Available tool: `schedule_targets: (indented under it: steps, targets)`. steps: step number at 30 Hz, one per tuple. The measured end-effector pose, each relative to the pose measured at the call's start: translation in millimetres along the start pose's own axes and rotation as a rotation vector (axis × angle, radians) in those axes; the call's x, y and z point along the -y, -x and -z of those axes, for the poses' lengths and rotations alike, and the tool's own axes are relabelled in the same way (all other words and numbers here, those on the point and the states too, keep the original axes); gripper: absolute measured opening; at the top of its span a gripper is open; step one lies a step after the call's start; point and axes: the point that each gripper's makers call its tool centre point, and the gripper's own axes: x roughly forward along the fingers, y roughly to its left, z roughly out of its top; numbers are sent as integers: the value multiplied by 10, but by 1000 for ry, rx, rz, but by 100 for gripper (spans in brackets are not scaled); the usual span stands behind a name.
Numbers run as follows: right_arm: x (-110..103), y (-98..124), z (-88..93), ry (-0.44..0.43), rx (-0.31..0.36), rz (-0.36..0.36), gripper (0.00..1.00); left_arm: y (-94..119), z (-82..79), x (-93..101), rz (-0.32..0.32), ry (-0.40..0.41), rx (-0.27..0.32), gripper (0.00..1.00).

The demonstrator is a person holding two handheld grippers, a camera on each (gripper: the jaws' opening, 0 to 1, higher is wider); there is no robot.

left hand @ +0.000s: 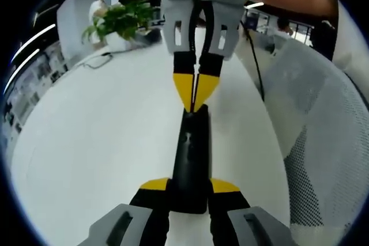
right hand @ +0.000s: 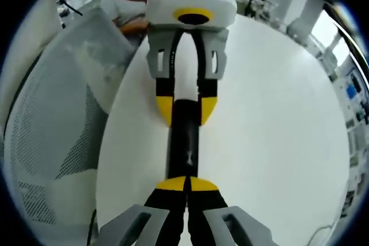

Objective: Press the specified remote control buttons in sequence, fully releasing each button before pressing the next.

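The left hand-held gripper (left hand: 190, 191) pinches one end of the black remote control (left hand: 192, 159) between its two yellow-tipped jaws, so the remote sits right in the middle of them and points away. It keeps the remote steady over the white bench (left hand: 104, 142).

The right hand-held gripper (right hand: 187, 184) comes from the other end. Its two jaws are pressed together into one point, and that point rests on the remote control (right hand: 183, 142), or just above it. In the left gripper view the same closed tips (left hand: 196, 99) meet the far end of the remote.

So the step in hand looks like a button press: one gripper holds, the other pokes. The buttons are too dark and small to tell which one is under the tip.

The next move likely calls for lifting the pointed tip straight up until the button is fully let go, then sliding a little along the remote to the next button. The holding gripper should stay tight so the remote does not tip.

Farther off, a green potted plant (left hand: 121, 21) stands at the far edge of the bench, and a mesh chair (left hand: 323, 142) is beside the bench.
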Motion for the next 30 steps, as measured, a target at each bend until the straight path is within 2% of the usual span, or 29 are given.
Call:
schedule_targets:
  steps: [18, 24, 30]
  targets:
    - [-13, -175, 65, 2, -44, -20, 0, -1, -10, 9, 1, 4, 6, 24]
    - [-2, -170, 63, -8, -39, -20, 0, -2, -1, -8, 0, 8, 13, 24]
    - [-7, -179, 62, 26, -66, -18, 0, -1, 3, -13, 3, 7, 14, 24]
